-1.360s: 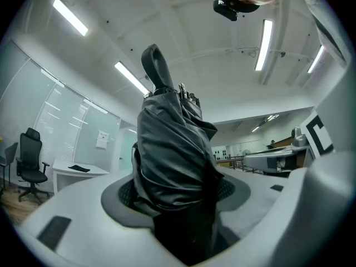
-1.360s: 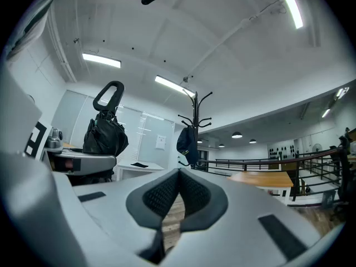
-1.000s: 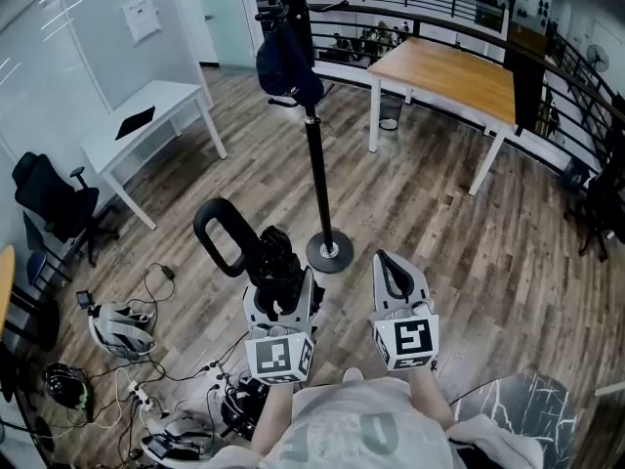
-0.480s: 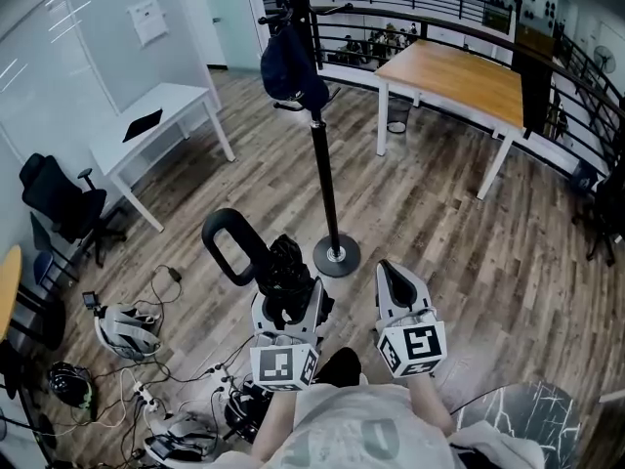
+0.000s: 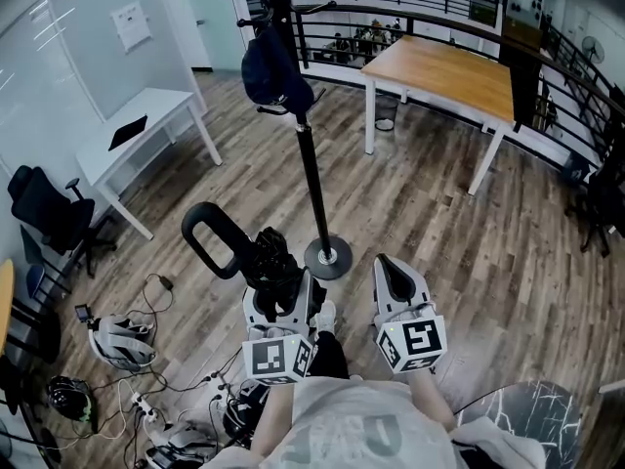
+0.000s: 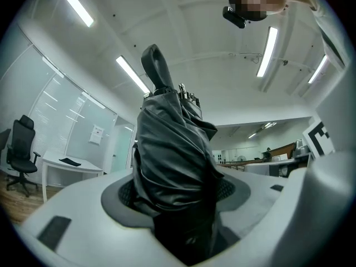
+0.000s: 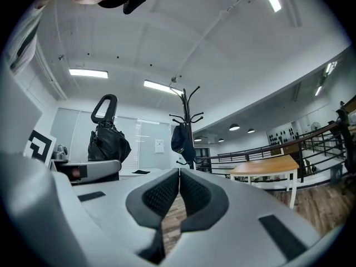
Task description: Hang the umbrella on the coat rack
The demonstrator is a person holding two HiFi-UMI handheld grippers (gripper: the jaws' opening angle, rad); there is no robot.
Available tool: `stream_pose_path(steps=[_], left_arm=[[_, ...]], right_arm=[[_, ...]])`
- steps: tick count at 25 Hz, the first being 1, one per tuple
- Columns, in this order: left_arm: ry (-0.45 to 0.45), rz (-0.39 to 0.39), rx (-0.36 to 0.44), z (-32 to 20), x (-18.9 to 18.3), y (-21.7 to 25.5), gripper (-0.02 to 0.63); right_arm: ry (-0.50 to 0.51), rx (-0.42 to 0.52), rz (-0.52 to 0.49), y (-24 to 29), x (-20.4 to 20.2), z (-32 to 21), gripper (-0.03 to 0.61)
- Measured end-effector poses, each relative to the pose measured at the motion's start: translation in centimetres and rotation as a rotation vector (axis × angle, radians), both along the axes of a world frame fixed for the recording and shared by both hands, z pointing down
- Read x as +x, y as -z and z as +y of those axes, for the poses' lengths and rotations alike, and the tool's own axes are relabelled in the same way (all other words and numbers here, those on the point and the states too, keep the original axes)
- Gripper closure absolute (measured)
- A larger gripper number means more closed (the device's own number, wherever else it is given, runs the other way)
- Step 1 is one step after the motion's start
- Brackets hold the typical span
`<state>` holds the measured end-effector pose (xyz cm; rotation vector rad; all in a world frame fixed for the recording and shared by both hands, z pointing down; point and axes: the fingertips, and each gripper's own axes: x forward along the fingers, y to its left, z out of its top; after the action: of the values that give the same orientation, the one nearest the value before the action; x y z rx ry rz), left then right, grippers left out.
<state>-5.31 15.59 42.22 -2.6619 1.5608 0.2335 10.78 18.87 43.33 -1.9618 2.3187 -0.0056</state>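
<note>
A folded black umbrella (image 5: pixel 266 265) with a loop handle (image 5: pixel 210 239) stands upright in my left gripper (image 5: pixel 276 296), whose jaws are shut on its bunched canopy (image 6: pixel 172 182). The black coat rack (image 5: pixel 309 169) rises just beyond both grippers, its round base (image 5: pixel 328 258) on the wood floor. A dark cap (image 5: pixel 271 72) hangs on the rack. My right gripper (image 5: pixel 395 279) is beside the left one, shut with its pads touching and nothing between them. In the right gripper view the umbrella (image 7: pixel 107 138) is at left and the coat rack (image 7: pixel 186 121) at centre.
A white desk (image 5: pixel 137 135) stands at left, a wooden table (image 5: pixel 444 71) at back right by a black railing (image 5: pixel 410 18). An office chair (image 5: pixel 49 208), helmets (image 5: pixel 117 320) and cables (image 5: pixel 166 389) lie at lower left.
Both grippers with the umbrella shifted slightly left in the head view, and the rack base sits a little nearer. The grip on the umbrella is unchanged.
</note>
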Motion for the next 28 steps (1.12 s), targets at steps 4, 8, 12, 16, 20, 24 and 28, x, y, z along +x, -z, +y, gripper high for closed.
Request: stream_pose_path(steps=[4,8,12,16,20,24,28], left_arm=[[-0.003,0.016,0.012,-3.6,0.5,0.2,0.31],[-0.003,0.043,0.012,-7.8,1.0,0.3,0.31],[-0.003,0.041,0.015,-12.5,1.5,0.7,0.31],[-0.018,0.046,0.007,-18.1,1.8,1.1,0.31],[-0.03,0.051,0.009,-24.5,2.0,1.9,0.31],[-0.043,0.047,0.014,-31.3,1.7,2.6,0.31],[-0.035,0.035,0.034,-37.4,0.7,3.1,0.31]], right_arm=[[0.031,0.016,0.061,0.5,-0.5,-3.6,0.548],[0.049,0.009,0.104,0.3,-0.6,-7.7,0.548],[0.041,0.005,0.124,0.5,-0.1,-12.1,0.548],[0.024,-0.006,0.126,1.0,0.2,-17.6,0.548],[0.012,-0.006,0.126,2.0,0.4,-23.8,0.548],[-0.012,-0.007,0.121,3.0,0.4,-30.6,0.548],[-0.031,0.008,0.13,4.0,0.4,-37.0,0.548]])
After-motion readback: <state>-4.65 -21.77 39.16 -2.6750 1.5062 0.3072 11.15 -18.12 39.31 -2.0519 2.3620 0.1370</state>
